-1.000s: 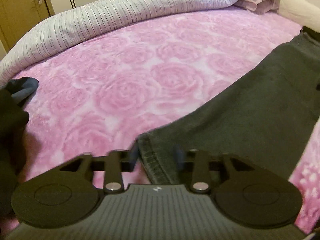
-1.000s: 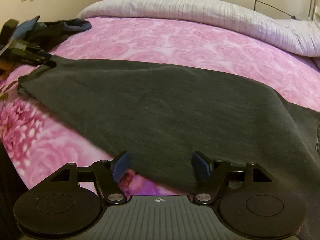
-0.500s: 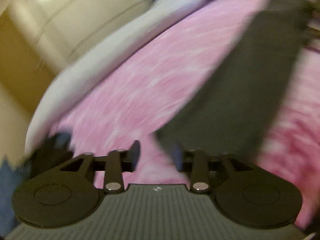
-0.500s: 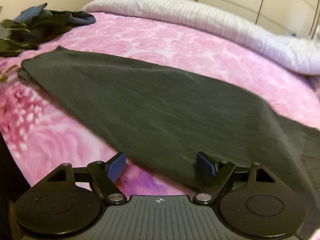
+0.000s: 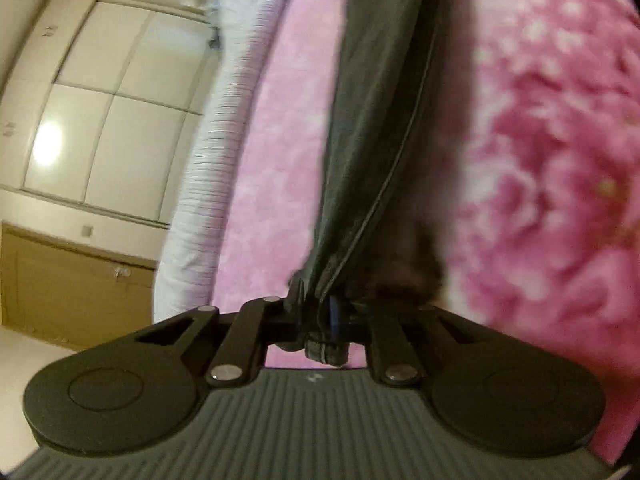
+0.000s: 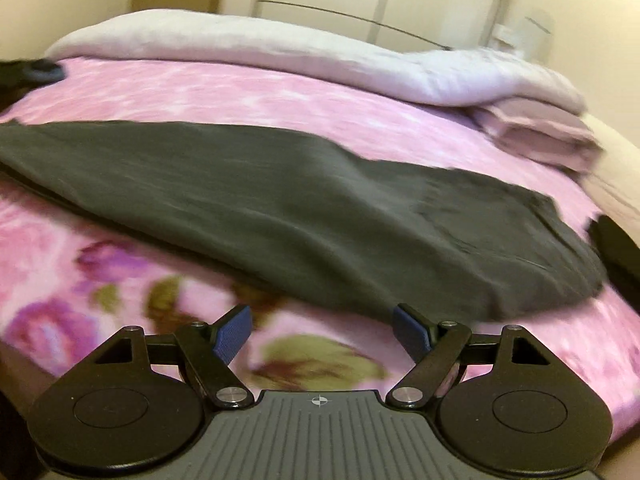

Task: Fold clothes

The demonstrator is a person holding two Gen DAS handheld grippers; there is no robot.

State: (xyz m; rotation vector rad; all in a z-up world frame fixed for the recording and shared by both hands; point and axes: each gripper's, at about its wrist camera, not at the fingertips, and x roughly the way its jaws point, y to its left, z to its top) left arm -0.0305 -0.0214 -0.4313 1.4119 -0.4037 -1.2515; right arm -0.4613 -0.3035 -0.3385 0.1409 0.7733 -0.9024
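Note:
Dark grey trousers (image 6: 280, 200) lie stretched across the pink rose blanket (image 6: 240, 92) on the bed. In the left wrist view the picture is rolled sideways and the trousers (image 5: 376, 120) run straight away from my left gripper (image 5: 320, 320). Its jaws are closing, and the pads pinch the hem at the end of the leg. My right gripper (image 6: 322, 330) hovers open over the blanket just short of the trousers' near edge, with nothing between its blue pads (image 6: 232, 334).
A lilac striped duvet (image 6: 280, 48) lies rolled along the far side of the bed, with a folded pinkish cloth (image 6: 540, 136) at the right. Dark clothes (image 6: 36, 72) sit at the far left. A white wardrobe (image 5: 100, 100) stands behind the bed.
My left gripper rolled sideways, opened briefly and closed again on the trouser hem. My right gripper slid right along the trousers' near edge, staying open.

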